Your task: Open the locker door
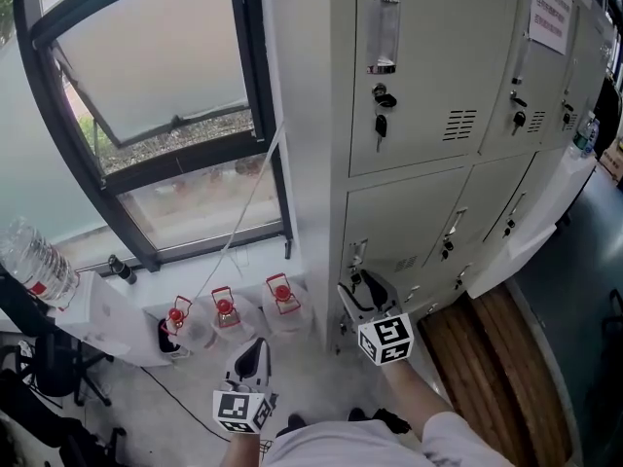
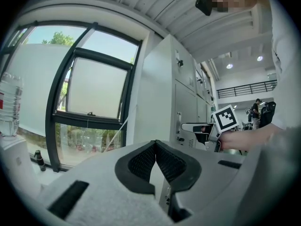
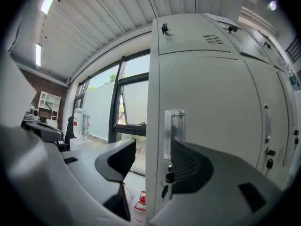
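Two handheld grippers are in front of a bank of grey metal lockers (image 1: 428,66) that stands beside a large window (image 1: 146,76). The right gripper (image 1: 360,288) faces the locker door (image 1: 414,217) at the left end of the bottom row, low down near the floor. Its jaws are apart and hold nothing. In the right gripper view the door's left edge and its pull handle (image 3: 173,133) sit in the gap between the jaws, near them, but I cannot tell if they touch. The handle is a narrow, upright metal plate. A key (image 3: 164,191) hangs from the lock just below it.

The left gripper (image 1: 255,356) hangs lower and further left, well apart from the lockers. Its jaws are pressed together on nothing. Three water jugs (image 1: 225,316) with red caps stand on the floor below the window, near the locker's side.

The door is probably thin sheet metal, stiff and light to swing. The handle on its left edge suggests hinges on the right. The handle looks like the place to grip. It seems smooth and slim, so the jaws could slide off. The lock may also hold the door until the key is turned.
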Available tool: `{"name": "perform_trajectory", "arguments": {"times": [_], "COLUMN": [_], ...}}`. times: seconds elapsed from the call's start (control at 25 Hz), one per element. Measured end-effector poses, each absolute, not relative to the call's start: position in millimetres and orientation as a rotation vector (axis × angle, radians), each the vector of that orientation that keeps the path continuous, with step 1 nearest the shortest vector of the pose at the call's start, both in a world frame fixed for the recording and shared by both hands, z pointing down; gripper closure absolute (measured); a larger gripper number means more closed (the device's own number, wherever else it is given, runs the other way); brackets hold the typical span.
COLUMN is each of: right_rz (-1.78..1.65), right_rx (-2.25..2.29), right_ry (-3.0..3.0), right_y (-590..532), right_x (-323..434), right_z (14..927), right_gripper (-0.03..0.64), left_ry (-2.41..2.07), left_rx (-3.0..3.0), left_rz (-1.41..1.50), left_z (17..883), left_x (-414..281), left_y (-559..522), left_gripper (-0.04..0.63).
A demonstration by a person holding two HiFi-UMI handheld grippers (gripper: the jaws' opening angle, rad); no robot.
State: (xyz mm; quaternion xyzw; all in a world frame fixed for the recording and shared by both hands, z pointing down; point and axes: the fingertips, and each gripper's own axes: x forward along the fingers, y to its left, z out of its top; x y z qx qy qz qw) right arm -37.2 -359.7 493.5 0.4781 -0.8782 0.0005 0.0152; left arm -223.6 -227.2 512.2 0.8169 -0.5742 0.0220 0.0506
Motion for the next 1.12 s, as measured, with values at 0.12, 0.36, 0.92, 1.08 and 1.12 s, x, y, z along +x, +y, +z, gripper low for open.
{"name": "perform_trajectory", "arguments": {"times": [0.12, 0.36, 0.92, 1.08, 1.12], "right_rz": [-0.013, -0.026, -0.021, -0.026, -0.025], "right_rx": [1.466, 1.425, 1.368, 1.370, 1.366], "right_ry": [-2.729, -2.755, -2.783, -2.780, -2.780], "right_y": [-376, -394, -397, -390, -388], "right_x": [-39, -46, -54, -52, -51], "right_z": [493, 490, 488, 489, 489], "right_gripper": [0.411, 0.411, 0.411, 0.411, 0.411], "left_ry": [-1.773, -1.811, -1.828, -1.801, -1.792], "left_rx": [2.466, 2.432, 2.416, 2.434, 2.442], "left_rz": [0.076, 0.082, 0.091, 0.090, 0.091], "left_z": [514, 516, 518, 518, 518], "left_x": [-227, -228, -230, -224, -222], "left_y": [-227, -226, -229, -232, -233], "left_gripper": [0.591, 0.591, 0.591, 0.591, 0.591]}}
